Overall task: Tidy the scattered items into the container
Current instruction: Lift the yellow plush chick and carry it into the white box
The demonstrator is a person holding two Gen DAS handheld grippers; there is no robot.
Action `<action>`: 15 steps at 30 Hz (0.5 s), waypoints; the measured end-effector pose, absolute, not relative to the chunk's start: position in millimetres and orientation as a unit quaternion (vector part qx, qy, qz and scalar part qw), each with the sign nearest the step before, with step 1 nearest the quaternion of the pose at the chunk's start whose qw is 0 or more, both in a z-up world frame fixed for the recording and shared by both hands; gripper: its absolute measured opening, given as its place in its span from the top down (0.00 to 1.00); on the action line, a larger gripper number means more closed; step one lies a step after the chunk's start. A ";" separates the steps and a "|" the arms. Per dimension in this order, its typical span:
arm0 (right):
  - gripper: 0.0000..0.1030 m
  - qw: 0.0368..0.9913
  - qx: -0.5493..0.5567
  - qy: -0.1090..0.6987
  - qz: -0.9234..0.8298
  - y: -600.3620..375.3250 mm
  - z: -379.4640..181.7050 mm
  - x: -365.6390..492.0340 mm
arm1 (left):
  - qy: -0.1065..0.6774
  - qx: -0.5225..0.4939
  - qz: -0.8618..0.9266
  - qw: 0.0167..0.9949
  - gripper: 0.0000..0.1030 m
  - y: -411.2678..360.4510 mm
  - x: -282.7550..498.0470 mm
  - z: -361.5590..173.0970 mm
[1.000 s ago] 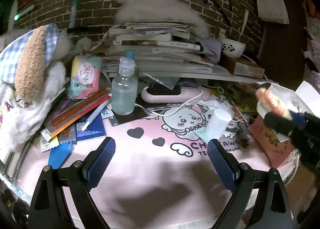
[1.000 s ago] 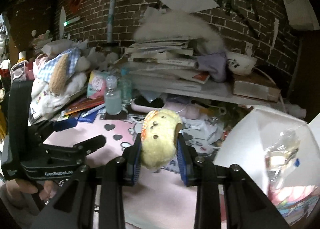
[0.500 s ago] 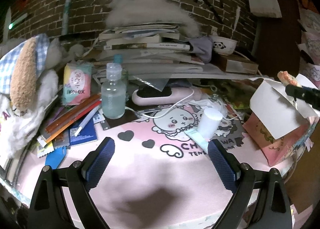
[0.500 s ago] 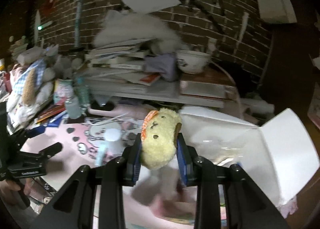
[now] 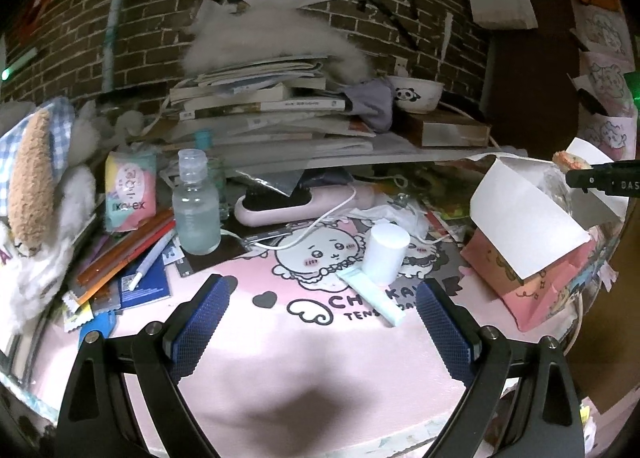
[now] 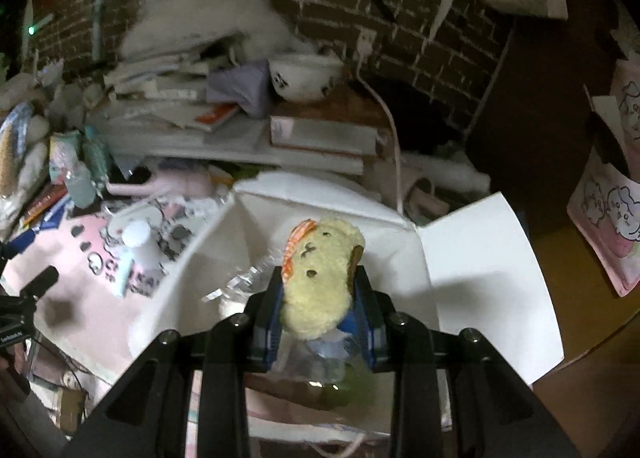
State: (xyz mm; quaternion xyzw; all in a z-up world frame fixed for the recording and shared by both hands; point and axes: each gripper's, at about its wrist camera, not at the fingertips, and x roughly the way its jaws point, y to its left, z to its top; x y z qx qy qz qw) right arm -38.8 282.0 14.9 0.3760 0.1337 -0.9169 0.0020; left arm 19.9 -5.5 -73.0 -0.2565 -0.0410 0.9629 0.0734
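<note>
My right gripper (image 6: 318, 318) is shut on a small yellow plush toy (image 6: 320, 278) with an orange bow, held over the open pink box (image 6: 472, 254) with white flaps. Clear plastic wrap (image 6: 244, 282) lies inside the box. In the left wrist view the box (image 5: 532, 270) stands at the right of the pink mat (image 5: 280, 346), with the plush (image 5: 570, 160) and the right gripper's tip above it. My left gripper (image 5: 322, 326) hangs open over the mat, nothing between its fingers. A white cylinder (image 5: 386, 254), a mint tube (image 5: 372, 296) and a clear bottle (image 5: 195, 210) lie on the mat.
A pink hairbrush (image 5: 296, 202) with a white cable, pens (image 5: 132, 246), a tissue pack (image 5: 130, 190) and a stuffed animal (image 5: 36, 178) crowd the left. A stack of books (image 5: 264, 106) and a panda bowl (image 5: 416, 94) sit behind, against a brick wall.
My right gripper has carried the plush rightward from over the mat to above the open box and tilted down toward it. The left gripper has stayed nearly still.
</note>
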 end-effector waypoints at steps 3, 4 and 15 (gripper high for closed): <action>0.73 -0.007 0.404 0.146 -0.903 288.4 11.0 -44.2 | -0.041 -0.256 0.963 0.075 0.09 -4.7 20.1 -72.9; 0.73 -0.011 0.412 0.151 -0.898 289.8 9.1 -45.6 | -0.041 -0.257 0.963 0.076 0.09 -4.5 20.1 -73.1; 0.73 -0.052 0.460 0.209 -0.861 301.1 -1.9 -54.8 | -0.038 -0.259 0.962 0.076 0.09 -2.4 20.7 -73.3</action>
